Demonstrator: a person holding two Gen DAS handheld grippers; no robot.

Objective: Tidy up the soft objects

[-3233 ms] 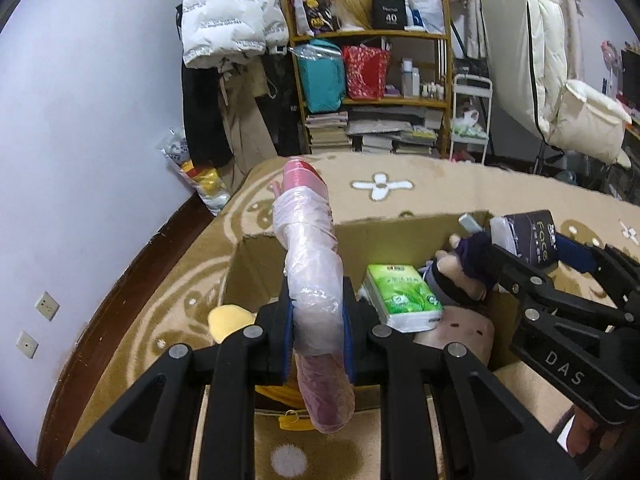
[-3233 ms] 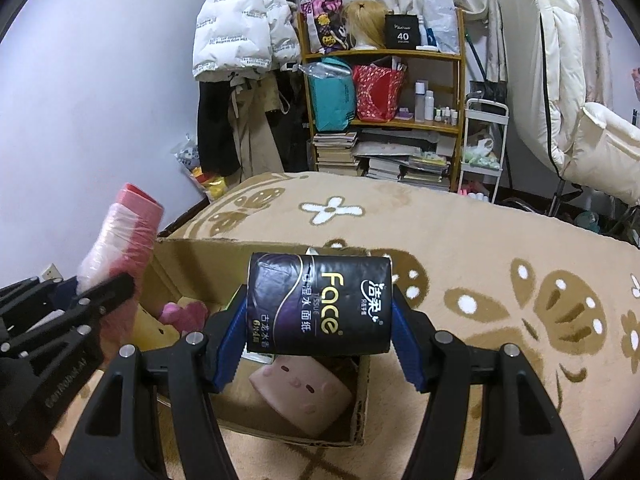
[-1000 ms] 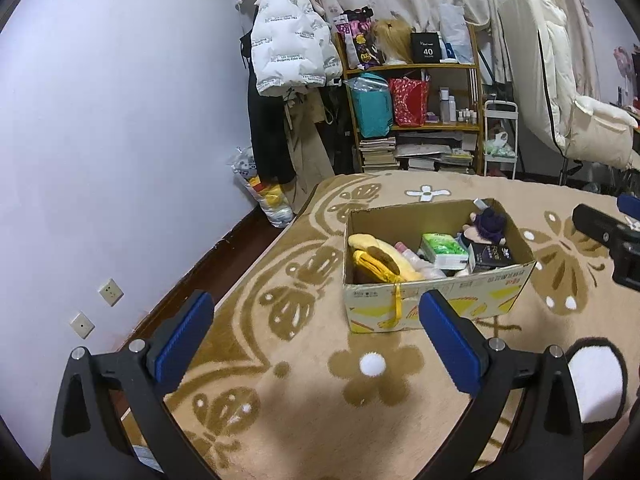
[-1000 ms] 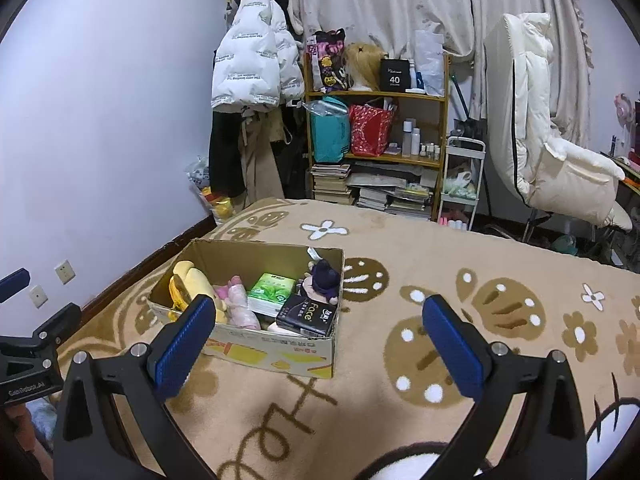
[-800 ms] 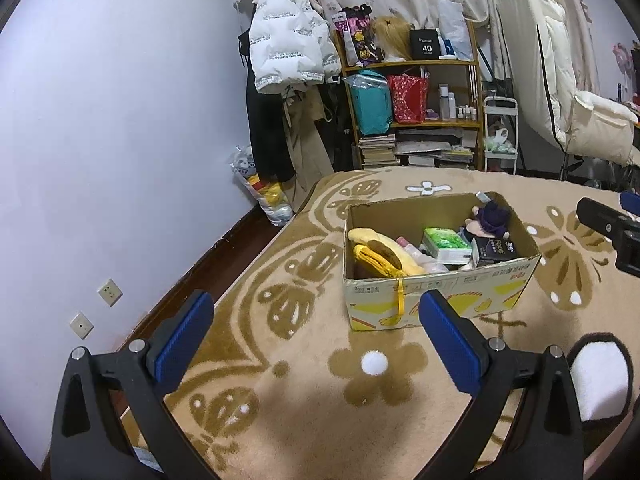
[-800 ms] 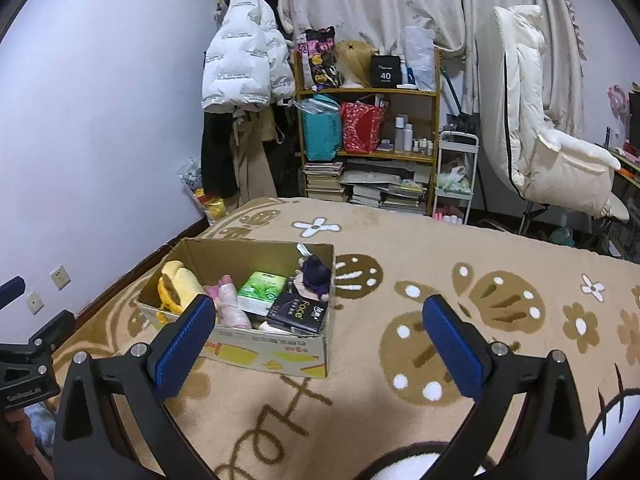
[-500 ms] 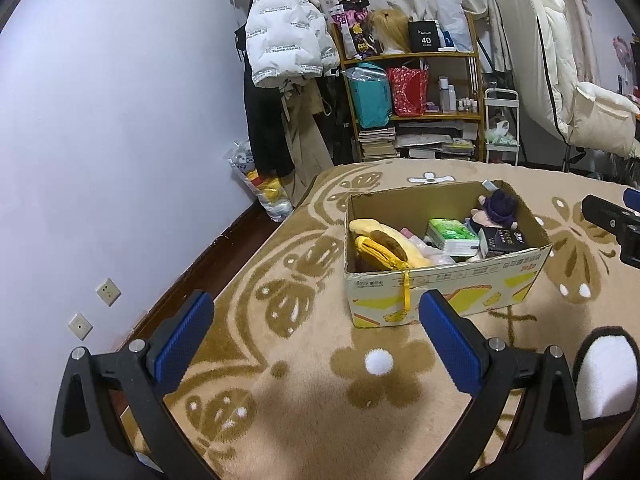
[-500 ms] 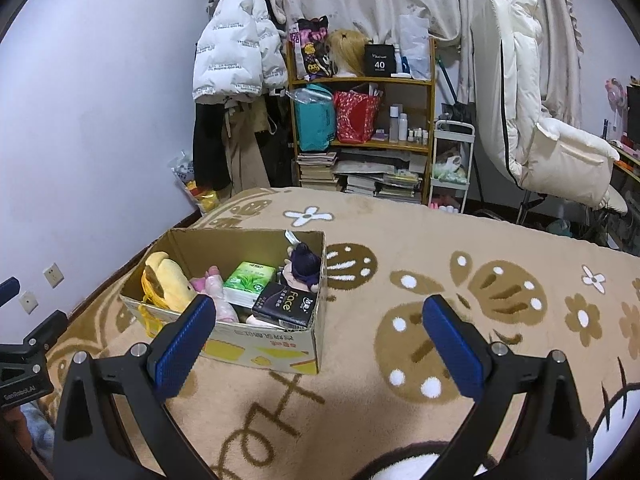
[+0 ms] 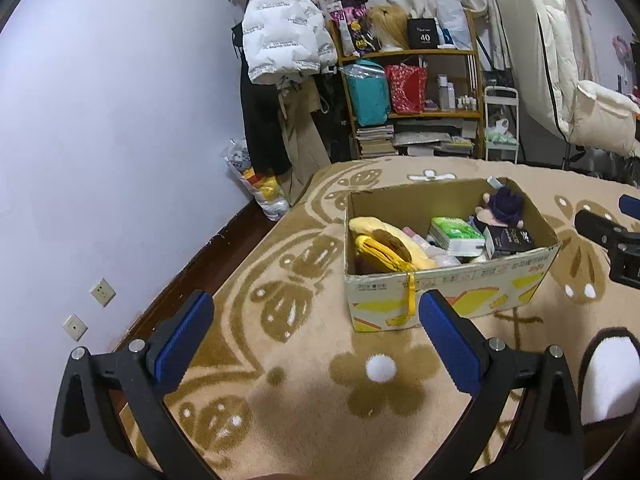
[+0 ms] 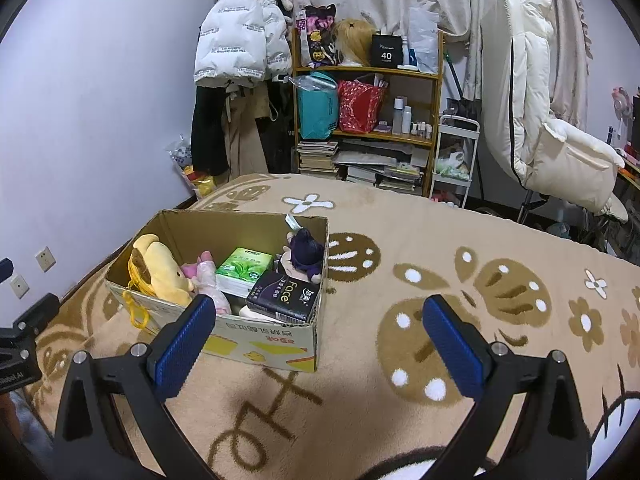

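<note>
A cardboard box [image 9: 448, 292] [image 10: 264, 340] stands on the beige patterned blanket. Inside it lie a yellow plush toy [image 9: 384, 244] [image 10: 160, 268], a pink wrapped item [image 10: 206, 276], a green tissue pack [image 9: 456, 234] [image 10: 244, 268], a dark tissue pack marked Face [image 9: 508, 240] [image 10: 286, 296] and a purple-haired doll [image 9: 504, 204] [image 10: 304, 254]. My left gripper [image 9: 316, 336] hangs wide open in front of the box, holding nothing. My right gripper [image 10: 316, 340] is wide open too, off the box's right front corner.
A wooden shelf [image 10: 368, 120] with bags and books stands at the back, next to hanging coats [image 10: 240, 64]. A white padded chair [image 10: 552, 128] is at the right. The wall [image 9: 100, 140] with sockets runs along the left of the blanket.
Earlier the left gripper held the pink wrapped item and the right held the dark tissue pack above the box. Both items now lie in the box, and both grippers are open and farther back.
</note>
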